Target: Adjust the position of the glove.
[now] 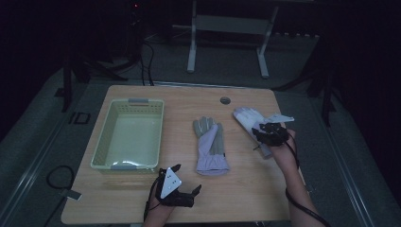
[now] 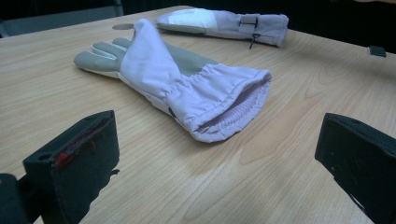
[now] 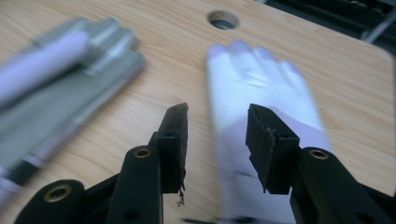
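Your right hand-held gripper (image 1: 265, 134) hangs over the white glove (image 3: 261, 88) at the right of the worktop (image 1: 246, 189). Its jaws stand partly apart with nothing pinched between them; in the right gripper view the glove lies below the gap, fingers pointing towards the cable hole (image 3: 222, 19) at the far edge. Your left hand-held gripper (image 1: 182, 182) rests near the front edge with its jaws wide and empty, facing the cuff of the lilac-and-grey glove (image 2: 177, 79) at mid-worktop.

Handling: judge both gloves to be light, soft and limp. The fabric will fold and sag when lifted, so expect the fingers to trail. Nothing here looks fragile. The smooth outer cloth may slip from a shallow pinch.

Grasp point: take the white glove across the palm or at the cuff, where the layers are thickest. Avoid the fingertips. On the lilac-and-grey glove, the gathered elastic cuff offers the firmest bite.

Clearance: the white glove lies near the right edge of the worktop; do not push it outward. Bare wood separates the two gloves. The pale green basket (image 1: 101, 146) stands empty at the left, well apart from both gloves. The route to it passes over the middle glove, so lift high enough that the trailing fingers clear it and the basket rim.
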